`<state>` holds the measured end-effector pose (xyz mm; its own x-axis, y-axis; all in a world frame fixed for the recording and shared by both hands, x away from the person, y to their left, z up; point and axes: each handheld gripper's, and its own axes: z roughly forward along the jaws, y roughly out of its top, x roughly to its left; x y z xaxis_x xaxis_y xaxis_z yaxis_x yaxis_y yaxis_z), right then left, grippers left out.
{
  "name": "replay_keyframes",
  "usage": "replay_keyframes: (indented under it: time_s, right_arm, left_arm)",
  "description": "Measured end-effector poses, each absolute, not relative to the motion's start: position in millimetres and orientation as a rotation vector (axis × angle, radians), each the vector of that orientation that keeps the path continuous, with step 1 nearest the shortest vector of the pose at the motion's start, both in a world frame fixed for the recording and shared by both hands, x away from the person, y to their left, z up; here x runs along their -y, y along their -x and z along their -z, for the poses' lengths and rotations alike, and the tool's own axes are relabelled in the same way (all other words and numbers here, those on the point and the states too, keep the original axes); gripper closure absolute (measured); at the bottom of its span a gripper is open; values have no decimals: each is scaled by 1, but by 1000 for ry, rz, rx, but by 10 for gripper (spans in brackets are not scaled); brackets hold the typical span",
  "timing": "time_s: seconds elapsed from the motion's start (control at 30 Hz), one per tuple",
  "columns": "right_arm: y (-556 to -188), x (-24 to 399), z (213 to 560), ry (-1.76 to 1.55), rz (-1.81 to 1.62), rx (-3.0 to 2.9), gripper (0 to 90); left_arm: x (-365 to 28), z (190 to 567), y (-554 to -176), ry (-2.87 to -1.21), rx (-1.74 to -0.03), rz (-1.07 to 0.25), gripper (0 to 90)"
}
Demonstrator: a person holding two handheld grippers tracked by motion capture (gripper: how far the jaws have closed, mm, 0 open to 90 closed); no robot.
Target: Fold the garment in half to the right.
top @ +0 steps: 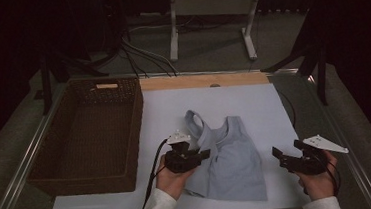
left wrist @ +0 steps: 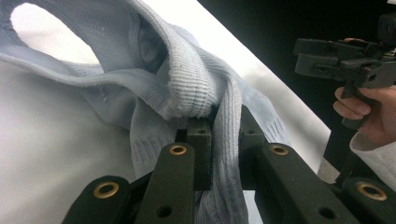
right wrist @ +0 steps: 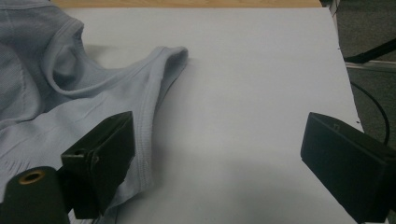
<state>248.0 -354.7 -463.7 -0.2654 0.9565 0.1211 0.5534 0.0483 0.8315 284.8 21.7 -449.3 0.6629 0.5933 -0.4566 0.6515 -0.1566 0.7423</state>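
A light blue ribbed tank top (top: 234,165) lies rumpled on the white board (top: 253,104), its left strap side lifted and folded over. My left gripper (top: 205,154) sits at the garment's left edge, shut on a bunched fold of the tank top (left wrist: 196,88); the cloth runs down between the two black jaws of the left gripper (left wrist: 223,137). My right gripper (top: 288,149) hovers just right of the garment, open, with nothing between its jaws. In the right gripper view, the right gripper (right wrist: 224,163) spans bare board, with the tank top (right wrist: 70,98) and its armhole edge beside the left jaw.
A dark wicker basket (top: 43,168) stands left of the board, nothing inside it. A wooden strip (top: 201,80) runs along the board's far edge. Cables and white stand legs (top: 248,34) lie on the floor beyond. The other hand's gripper (left wrist: 345,65) shows at the upper right.
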Motion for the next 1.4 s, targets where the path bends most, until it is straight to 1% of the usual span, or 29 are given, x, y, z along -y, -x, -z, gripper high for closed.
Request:
replay_keyframes:
  time_s: [0.83,1.4]
  right_arm:
    - [-248,355,464,-1514,-1120,-1857,103]
    - [-249,355,464,-1513,-1120,-1860,103]
  left_arm:
    - [-5,451,-289,-1822,-966,145,813]
    - [3,451,-292,-1824,-955,170,813]
